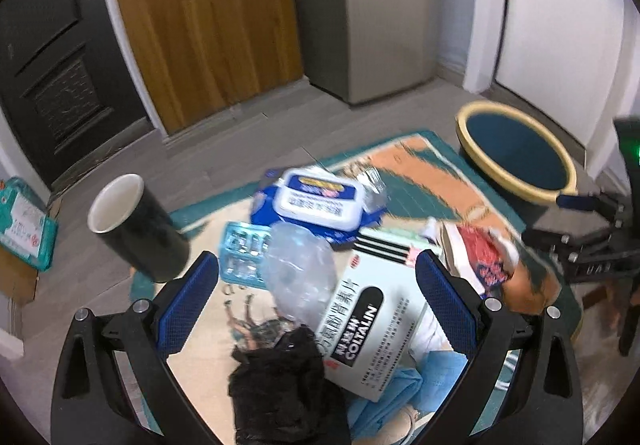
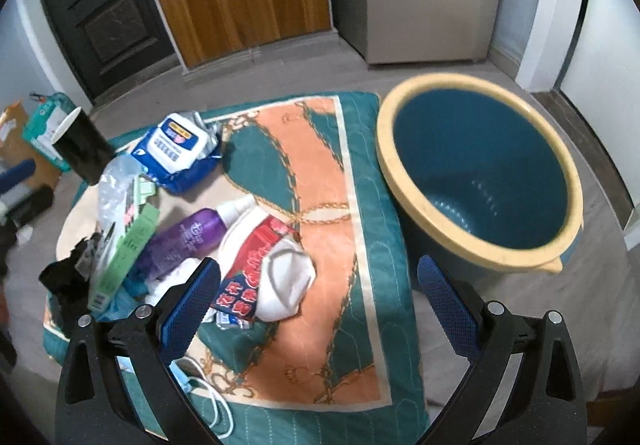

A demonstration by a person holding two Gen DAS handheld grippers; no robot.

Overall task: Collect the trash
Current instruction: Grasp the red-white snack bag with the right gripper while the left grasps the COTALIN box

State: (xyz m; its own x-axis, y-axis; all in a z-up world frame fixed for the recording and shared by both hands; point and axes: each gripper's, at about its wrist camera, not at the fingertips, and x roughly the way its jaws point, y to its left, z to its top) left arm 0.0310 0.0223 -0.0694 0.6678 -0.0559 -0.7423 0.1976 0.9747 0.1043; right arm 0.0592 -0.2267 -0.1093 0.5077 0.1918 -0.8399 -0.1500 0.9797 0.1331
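Note:
Trash lies in a pile on a patterned mat [image 2: 320, 181]. My left gripper [image 1: 316, 273] is open above a white Coltalin box [image 1: 380, 329], a crumpled clear plastic bottle [image 1: 300, 269] and a black plastic bag [image 1: 280, 377]. A blue wet-wipe pack [image 1: 316, 205] and a black paper cup [image 1: 136, 225] lie beyond. My right gripper [image 2: 320, 285] is open and empty over the mat, right of a red-and-white pouch [image 2: 260, 265], a purple bottle [image 2: 192, 233] and a green box [image 2: 128, 249]. The blue bin with a yellow rim [image 2: 480, 173] stands to its upper right and looks empty.
A blister pack [image 1: 244, 253] lies by the bottle. A blue face mask [image 2: 188, 377] lies at the mat's near edge. A wooden cabinet [image 1: 200, 25], a dark door [image 1: 52, 57] and a grey fridge [image 1: 372, 13] stand behind. A green pack [image 1: 24, 225] on cardboard lies far left.

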